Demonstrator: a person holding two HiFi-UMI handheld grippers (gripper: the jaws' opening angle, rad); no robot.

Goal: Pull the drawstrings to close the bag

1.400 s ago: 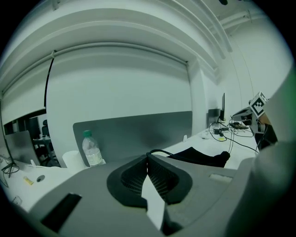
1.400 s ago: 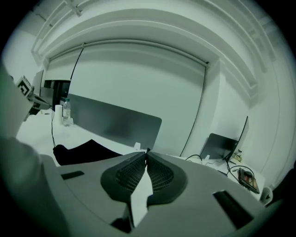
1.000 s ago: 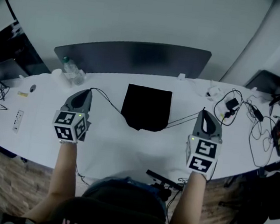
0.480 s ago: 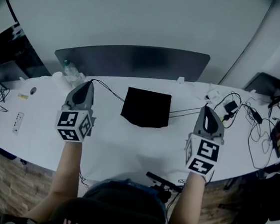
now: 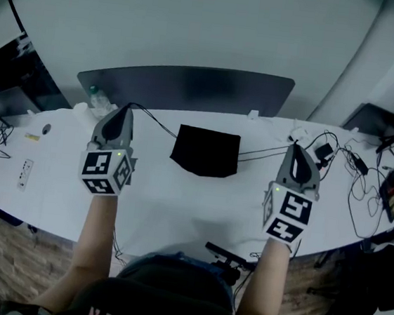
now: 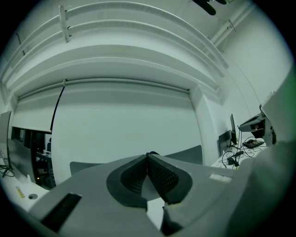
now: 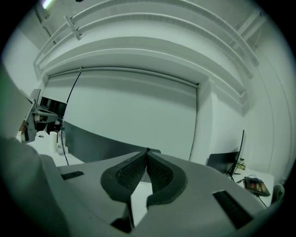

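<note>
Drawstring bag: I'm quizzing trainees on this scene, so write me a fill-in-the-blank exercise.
The drawstring bag is ____ in colour.
The table beneath it is ____.
It sits ____ the left tool and right tool, each shut on a drawstring.
Missing: black; white; between.

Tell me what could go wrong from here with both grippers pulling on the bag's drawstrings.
Each thin cord is pinched only at the tips, the left drawstring in the left gripper and the right drawstring in the right gripper, so either might slip out. Nothing pins the black bag, so it may slide or lift instead of cinching. The bottle by the left gripper and the loose cables by the right one could get knocked or snagged.
</note>
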